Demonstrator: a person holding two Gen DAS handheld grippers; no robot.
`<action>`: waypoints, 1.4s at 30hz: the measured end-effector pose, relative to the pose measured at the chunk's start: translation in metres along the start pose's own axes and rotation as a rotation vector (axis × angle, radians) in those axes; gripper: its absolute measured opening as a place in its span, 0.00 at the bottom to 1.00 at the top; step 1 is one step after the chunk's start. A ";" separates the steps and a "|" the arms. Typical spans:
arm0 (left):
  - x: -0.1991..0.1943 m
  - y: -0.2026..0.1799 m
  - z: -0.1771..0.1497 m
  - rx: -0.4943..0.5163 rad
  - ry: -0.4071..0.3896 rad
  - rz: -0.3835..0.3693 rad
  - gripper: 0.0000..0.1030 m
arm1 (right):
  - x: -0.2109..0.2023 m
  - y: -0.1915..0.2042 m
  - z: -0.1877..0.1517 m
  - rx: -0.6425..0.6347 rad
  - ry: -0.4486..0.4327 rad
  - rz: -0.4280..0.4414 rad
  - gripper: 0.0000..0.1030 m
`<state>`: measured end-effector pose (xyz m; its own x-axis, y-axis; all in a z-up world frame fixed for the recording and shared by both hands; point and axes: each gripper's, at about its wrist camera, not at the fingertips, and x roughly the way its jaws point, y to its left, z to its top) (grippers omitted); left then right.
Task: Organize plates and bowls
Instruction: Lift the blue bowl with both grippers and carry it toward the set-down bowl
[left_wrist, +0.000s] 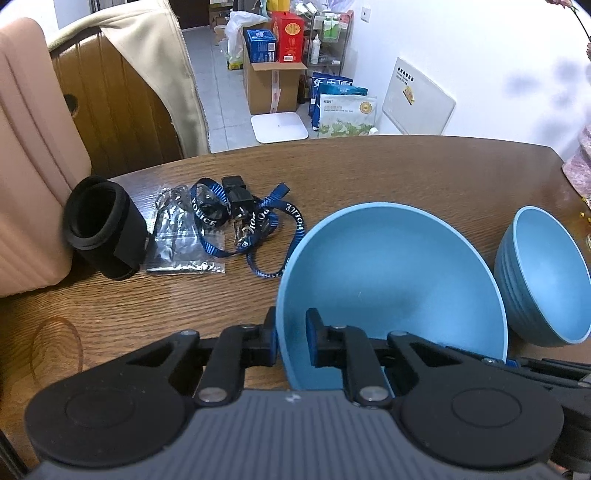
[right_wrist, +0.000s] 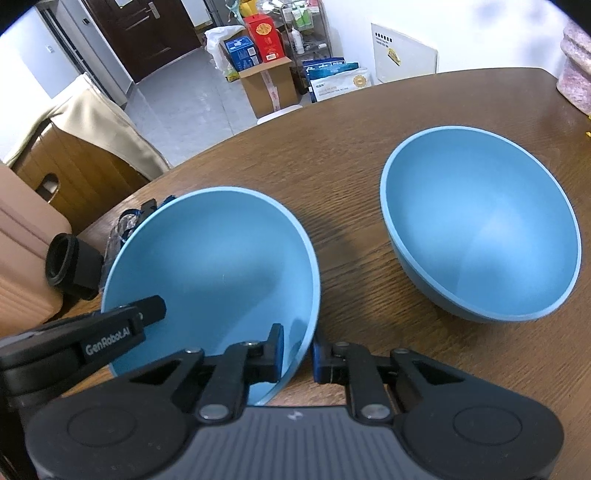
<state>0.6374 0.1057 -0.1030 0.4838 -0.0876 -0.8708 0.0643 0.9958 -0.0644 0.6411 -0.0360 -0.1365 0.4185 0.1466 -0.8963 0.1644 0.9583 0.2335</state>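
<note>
A wide, shallow light-blue bowl (left_wrist: 391, 273) (right_wrist: 214, 254) sits near the front of the wooden table (left_wrist: 369, 173) (right_wrist: 351, 155). My left gripper (left_wrist: 291, 332) is shut on its left rim, one pad inside and one outside. My right gripper (right_wrist: 298, 343) is shut on the same bowl's right rim. The left gripper (right_wrist: 147, 310) also shows in the right wrist view, reaching over the bowl's left edge. A second, deeper blue bowl (left_wrist: 543, 273) (right_wrist: 480, 221) stands upright to the right, apart from the first.
Left of the held bowl lie a blue lanyard (left_wrist: 258, 221), a clear plastic bag (left_wrist: 177, 236) and a black rolled sleeve (left_wrist: 103, 229). A beige chair back (left_wrist: 29, 184) stands at the table's left. A pink object (right_wrist: 576, 66) sits at the far right edge.
</note>
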 end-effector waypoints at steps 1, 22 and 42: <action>-0.002 0.000 -0.001 0.000 -0.002 0.001 0.15 | -0.001 0.000 0.000 0.000 -0.001 0.001 0.14; -0.051 0.010 -0.028 -0.020 -0.044 0.021 0.15 | -0.032 0.010 -0.024 -0.037 -0.022 0.039 0.14; -0.126 0.004 -0.089 -0.046 -0.095 0.002 0.15 | -0.095 0.000 -0.079 -0.081 -0.051 0.077 0.14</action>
<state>0.4995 0.1224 -0.0372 0.5643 -0.0854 -0.8211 0.0239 0.9959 -0.0872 0.5306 -0.0305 -0.0811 0.4721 0.2095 -0.8563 0.0584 0.9618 0.2675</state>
